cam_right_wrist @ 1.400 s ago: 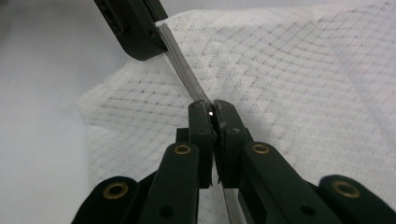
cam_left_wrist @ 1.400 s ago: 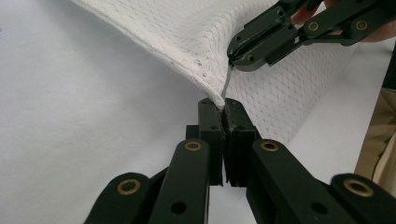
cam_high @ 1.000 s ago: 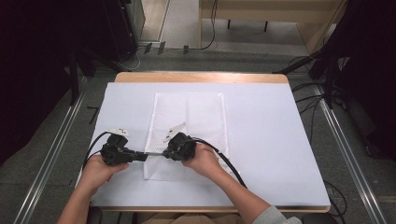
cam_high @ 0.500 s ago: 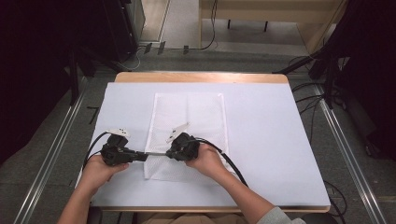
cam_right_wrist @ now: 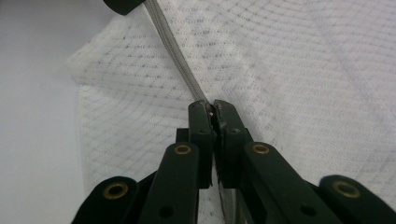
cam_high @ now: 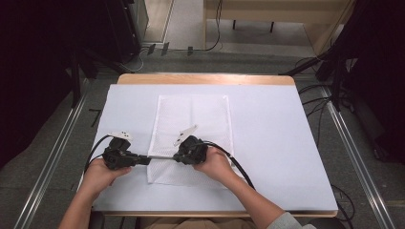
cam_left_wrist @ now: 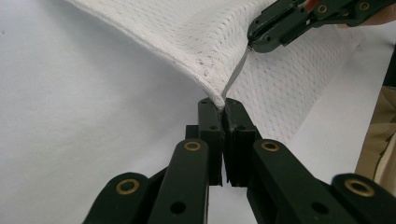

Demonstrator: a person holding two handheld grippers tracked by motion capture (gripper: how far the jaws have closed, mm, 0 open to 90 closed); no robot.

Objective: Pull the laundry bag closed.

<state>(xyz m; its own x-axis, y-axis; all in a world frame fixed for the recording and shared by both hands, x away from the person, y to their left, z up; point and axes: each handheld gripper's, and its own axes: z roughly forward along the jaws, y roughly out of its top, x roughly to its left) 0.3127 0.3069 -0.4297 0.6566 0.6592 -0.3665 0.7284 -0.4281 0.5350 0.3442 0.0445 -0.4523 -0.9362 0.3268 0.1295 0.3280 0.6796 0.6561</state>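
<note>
The right gripper [cam_high: 177, 156] has slid a little to the right and nearer along the mesh bag [cam_high: 200, 112], away from the left gripper [cam_high: 145, 161]. The grey strip [cam_high: 161, 157] stretched between the two now shows longer. The right hand [cam_high: 217, 164] has drawn back with it.

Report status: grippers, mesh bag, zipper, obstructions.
Left gripper shut on mesh bag corner. Right gripper shut on zipper pull, zipper taut between them. Nothing obstructing.
</note>
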